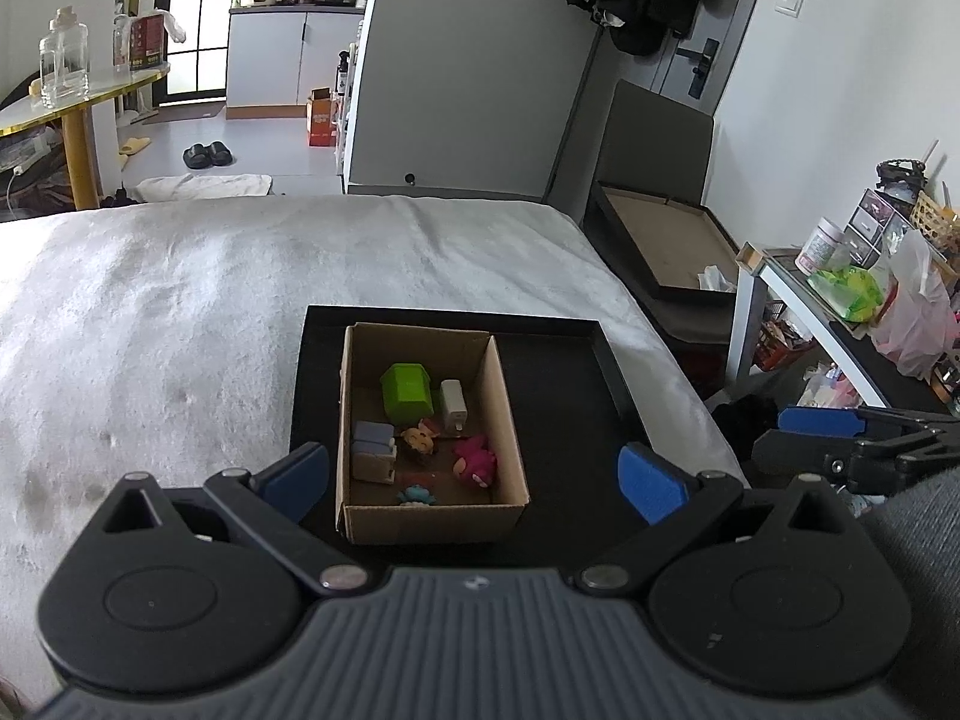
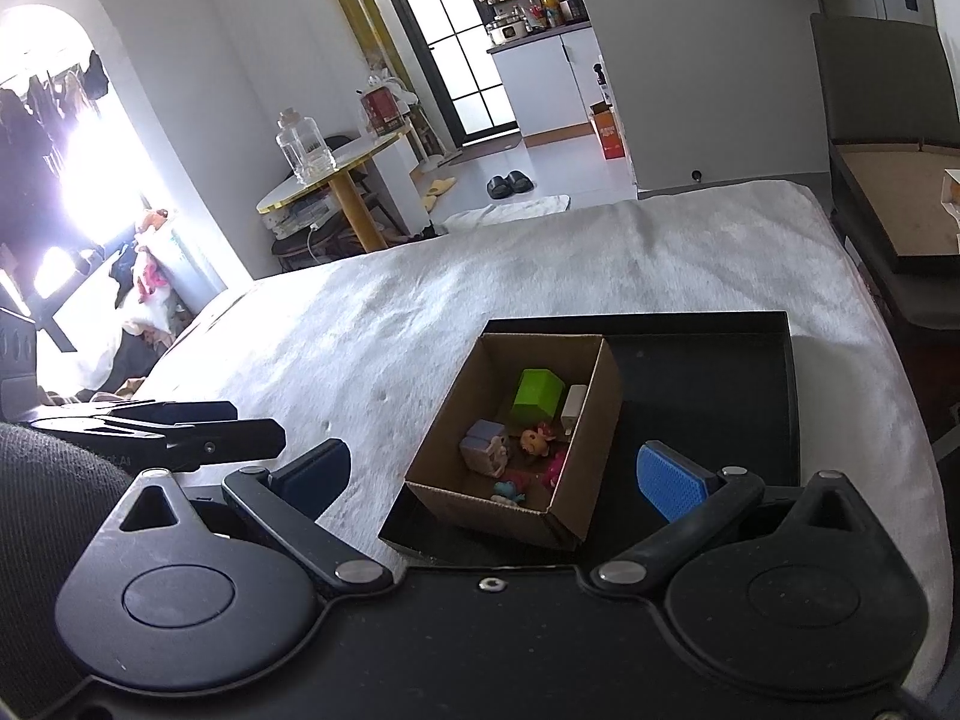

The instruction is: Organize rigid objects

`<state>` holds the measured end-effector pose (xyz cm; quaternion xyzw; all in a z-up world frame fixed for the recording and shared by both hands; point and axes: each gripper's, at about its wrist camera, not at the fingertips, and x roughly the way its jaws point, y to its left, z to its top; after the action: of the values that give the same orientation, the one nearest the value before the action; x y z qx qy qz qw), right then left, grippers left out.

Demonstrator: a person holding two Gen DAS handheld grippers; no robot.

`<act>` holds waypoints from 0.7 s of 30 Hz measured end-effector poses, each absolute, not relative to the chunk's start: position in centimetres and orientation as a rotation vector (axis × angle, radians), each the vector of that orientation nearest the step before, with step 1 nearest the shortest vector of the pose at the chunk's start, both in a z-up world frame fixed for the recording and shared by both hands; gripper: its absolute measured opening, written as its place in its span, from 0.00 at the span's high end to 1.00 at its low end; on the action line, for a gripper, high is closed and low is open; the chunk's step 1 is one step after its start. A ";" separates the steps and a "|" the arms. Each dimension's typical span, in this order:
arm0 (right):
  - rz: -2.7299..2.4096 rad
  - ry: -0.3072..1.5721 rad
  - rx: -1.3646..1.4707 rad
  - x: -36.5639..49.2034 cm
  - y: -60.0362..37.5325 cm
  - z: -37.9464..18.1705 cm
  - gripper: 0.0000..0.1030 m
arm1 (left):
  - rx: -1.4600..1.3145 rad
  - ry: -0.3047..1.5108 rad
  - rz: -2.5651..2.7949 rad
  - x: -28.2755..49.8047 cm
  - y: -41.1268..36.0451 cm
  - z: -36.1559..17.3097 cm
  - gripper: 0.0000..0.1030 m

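The cardboard box point(image 1: 432, 432) is sitting in the lower middle of the left wrist frame, on the left part of a black tray point(image 1: 570, 414) that is lying on the white bed point(image 1: 180, 312). Inside it, a green block point(image 1: 407, 391) and a white charger point(image 1: 451, 403) are lying toward the far end, a pale purple-and-white toy point(image 1: 373, 451) at the left wall, a small orange figure point(image 1: 420, 440) in the middle, a pink figure point(image 1: 475, 461) at the right wall, and a blue figure point(image 1: 418, 495) against the near wall.

The left gripper point(image 1: 474, 480) is hovering in the lower frame with its blue-padded fingers point(image 1: 651, 480) spread wide, released, gripping nothing and touching nothing; the box is showing between them.

The right gripper point(image 2: 495, 477) is likewise hanging released, its fingers point(image 2: 672, 480) wide apart and empty, with the box point(image 2: 516, 438) appearing between them in the lower middle of its frame.
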<state>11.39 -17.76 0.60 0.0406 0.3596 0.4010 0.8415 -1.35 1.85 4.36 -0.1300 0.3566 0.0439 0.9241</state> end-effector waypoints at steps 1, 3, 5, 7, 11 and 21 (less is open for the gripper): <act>0.845 0.763 0.084 11.3 -17.7 0.6 0.00 | -0.269 0.733 0.089 -1.3 1.8 4.3 0.01; 0.842 0.768 0.083 11.2 -17.6 0.6 0.00 | -0.273 0.737 0.086 -1.2 1.7 4.2 0.01; 0.839 0.773 0.083 11.2 -17.6 0.6 0.00 | -0.273 0.740 0.085 -1.1 1.7 4.2 0.01; 0.838 0.777 0.083 11.1 -17.6 0.6 0.00 | -0.271 0.741 0.086 -1.2 1.6 4.2 0.01; 0.831 0.787 0.081 11.1 -17.6 0.6 0.00 | -0.273 0.745 0.087 -1.1 1.6 4.2 0.01; 0.821 0.796 0.074 11.0 -17.5 0.7 0.00 | -0.262 0.757 0.096 -0.8 1.4 4.0 0.01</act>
<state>10.98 -17.54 0.74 0.0349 0.3767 0.3886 0.8402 -0.80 1.37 4.04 -0.1274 0.3683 0.0467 0.9198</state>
